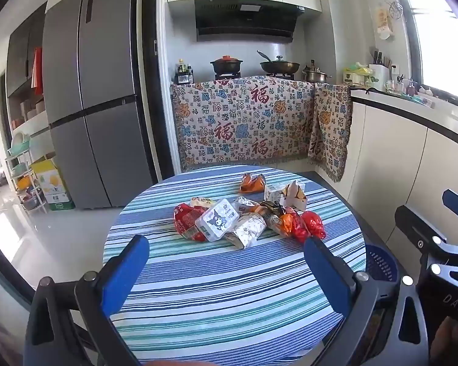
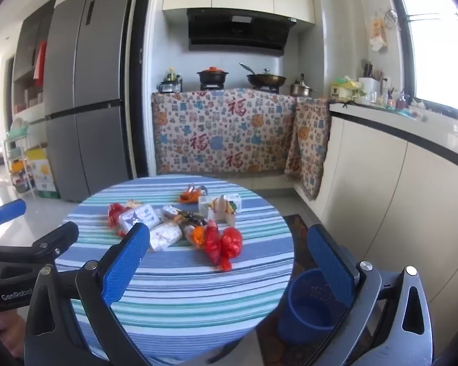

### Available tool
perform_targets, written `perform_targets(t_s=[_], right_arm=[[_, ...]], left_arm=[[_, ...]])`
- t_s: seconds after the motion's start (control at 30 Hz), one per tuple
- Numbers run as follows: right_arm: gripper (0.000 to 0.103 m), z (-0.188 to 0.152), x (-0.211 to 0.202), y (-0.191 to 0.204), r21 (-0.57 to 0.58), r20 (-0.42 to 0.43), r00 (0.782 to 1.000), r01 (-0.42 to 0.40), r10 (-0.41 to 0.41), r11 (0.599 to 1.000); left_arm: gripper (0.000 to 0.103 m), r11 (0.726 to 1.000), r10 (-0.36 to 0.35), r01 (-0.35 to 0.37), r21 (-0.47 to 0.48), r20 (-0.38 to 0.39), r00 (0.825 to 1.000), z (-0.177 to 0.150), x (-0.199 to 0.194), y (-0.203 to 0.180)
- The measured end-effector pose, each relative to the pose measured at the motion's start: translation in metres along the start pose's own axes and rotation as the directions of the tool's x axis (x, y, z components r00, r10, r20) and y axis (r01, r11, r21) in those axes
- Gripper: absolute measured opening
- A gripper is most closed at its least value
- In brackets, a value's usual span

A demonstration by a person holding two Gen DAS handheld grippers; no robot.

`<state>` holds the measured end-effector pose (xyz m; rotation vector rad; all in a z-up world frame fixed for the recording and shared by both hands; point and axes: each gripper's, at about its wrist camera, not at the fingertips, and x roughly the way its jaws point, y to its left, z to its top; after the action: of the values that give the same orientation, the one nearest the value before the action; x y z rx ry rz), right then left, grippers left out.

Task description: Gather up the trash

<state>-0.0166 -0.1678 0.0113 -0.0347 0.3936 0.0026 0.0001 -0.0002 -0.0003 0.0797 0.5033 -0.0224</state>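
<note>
Three red 福 characters mark the draped blanket [image 1: 247, 125] behind the trash [image 1: 247, 216].

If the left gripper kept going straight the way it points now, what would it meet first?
Probably the striped tablecloth, short of the trash pile. The left gripper is open, tilted downward, with nothing between its jaws; the white wrapped packet lies just beyond. Depth is uncertain.

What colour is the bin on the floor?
Blue. The bin shows best in the right wrist view, beside the table.
</note>
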Motion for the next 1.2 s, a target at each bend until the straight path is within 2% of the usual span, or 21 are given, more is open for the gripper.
perform_targets(t_s=[0.47,1.2], right_arm=[[0.103,-0.002,0.001,-0.001,-0.009,-0.012,1.0,0.01,-0.01,1.0],[0.103,-0.002,-0.003,-0.004,-0.007,-0.018,0.999,0.034,-0.034,0.999]], left_arm=[[0.103,0.999,-0.027,0.026,-0.024,-0.026,0.999,-0.002,0.004,0.003],[0.103,0.999,-0.021,0.02,-0.025,-0.038,0.999,-0.002,0.009,0.008]])
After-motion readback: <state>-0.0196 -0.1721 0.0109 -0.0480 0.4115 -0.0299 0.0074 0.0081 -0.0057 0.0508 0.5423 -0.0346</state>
